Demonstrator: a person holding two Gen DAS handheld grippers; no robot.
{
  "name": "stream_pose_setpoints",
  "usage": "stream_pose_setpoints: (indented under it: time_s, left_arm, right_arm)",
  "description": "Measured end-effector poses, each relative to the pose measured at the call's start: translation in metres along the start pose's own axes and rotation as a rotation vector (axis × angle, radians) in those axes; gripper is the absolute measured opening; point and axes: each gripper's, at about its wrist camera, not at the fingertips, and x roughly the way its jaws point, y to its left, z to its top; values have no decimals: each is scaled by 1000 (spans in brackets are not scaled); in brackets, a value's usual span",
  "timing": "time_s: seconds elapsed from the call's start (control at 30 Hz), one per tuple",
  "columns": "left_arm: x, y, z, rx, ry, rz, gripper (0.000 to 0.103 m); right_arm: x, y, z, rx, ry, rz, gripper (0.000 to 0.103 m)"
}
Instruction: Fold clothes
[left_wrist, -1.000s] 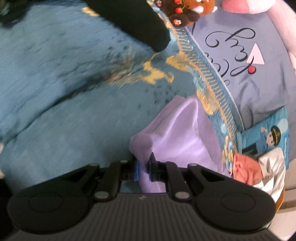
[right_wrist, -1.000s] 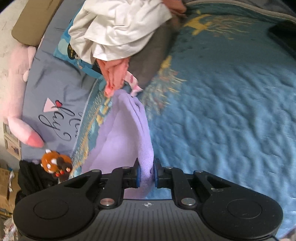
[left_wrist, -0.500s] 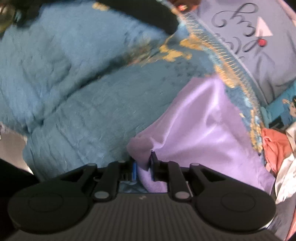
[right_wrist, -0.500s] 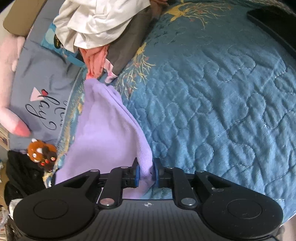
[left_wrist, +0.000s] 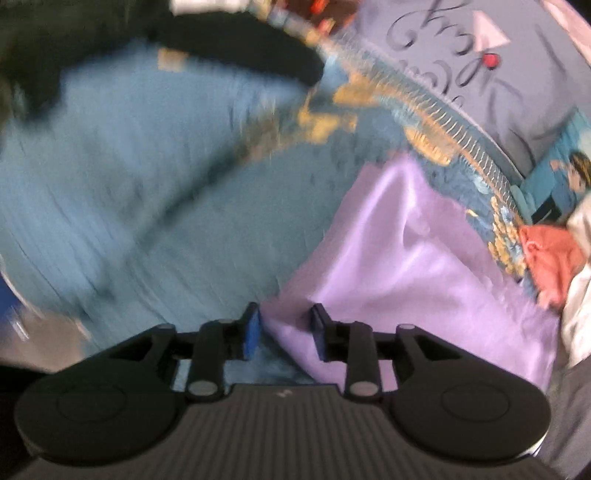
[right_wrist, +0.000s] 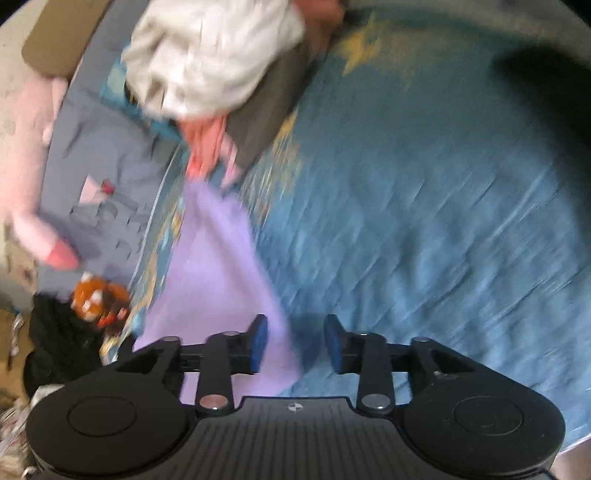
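A lilac garment (left_wrist: 413, 273) lies spread on the blue quilted bedspread (left_wrist: 129, 192); it also shows in the right wrist view (right_wrist: 218, 266). My left gripper (left_wrist: 283, 334) is open, its jaws apart over the garment's near corner. My right gripper (right_wrist: 295, 341) is open too, the garment's other near corner lying between its jaws. Both views are blurred by motion.
A heap of clothes, white (right_wrist: 207, 62), coral (right_wrist: 203, 147) and grey, lies at the quilt's far end. A grey pillow with script (left_wrist: 480, 55), a pink plush (right_wrist: 33, 155), a small brown plush toy (right_wrist: 98, 299) and a black garment (left_wrist: 236, 48) line the bed's edge.
Both grippers have opened and let go of the lilac garment, which now lies flat on the quilt. Both cameras are moving.
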Motion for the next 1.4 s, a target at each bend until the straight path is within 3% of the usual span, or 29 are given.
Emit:
stream_pose_setpoints:
  time_s: [0.07, 0.2, 0.33, 0.47, 0.6, 0.7, 0.77, 0.8, 0.83, 0.93, 1.03, 1.1, 1.2, 1.4]
  left_arm:
    - [-22, -3, 11, 69, -71, 33, 50]
    - [-38, -16, 47, 173, -121, -47, 63]
    - [-13, -54, 83, 293, -76, -136, 64]
    - [33, -92, 110, 363, 21, -206, 68]
    - [67, -126, 113, 504, 22, -118, 74]
    - [88, -139, 113, 565, 37, -128, 75]
    - [95, -146, 108, 608, 50, -175, 75]
    - [98, -149, 106, 632, 53, -191, 75]
    - [99, -153, 104, 657, 49, -194, 75]
    - [104, -153, 103, 668, 40, -200, 70]
    - [111, -144, 109, 618, 53, -219, 52]
    - [113, -134, 116, 560, 64, -241, 26]
    - [113, -121, 125, 496, 69, -271, 9]
    - [114, -121, 126, 496, 49, -275, 0]
  right_arm:
    - [-12, 4, 12, -43, -36, -23, 39]
    - [-14, 36, 41, -218, -59, -32, 39]
    - [14, 88, 64, -433, -45, -4, 44]
    - [63, 136, 80, -566, 37, 47, 46]
    - [109, 162, 97, -657, 86, -19, 46]
    - [135, 169, 101, -743, 144, -59, 46]
    - [145, 171, 97, -818, 177, -78, 43]
    - [147, 172, 94, -847, 173, -80, 33]
    - [148, 173, 91, -874, 169, -82, 12]
    - [147, 173, 85, -895, 143, -84, 9]
    - [141, 174, 78, -924, 111, -80, 8]
    - [137, 176, 77, -913, 93, -79, 8]
    - [130, 178, 76, -902, 75, -66, 8]
    - [123, 181, 75, -899, 60, -52, 8]
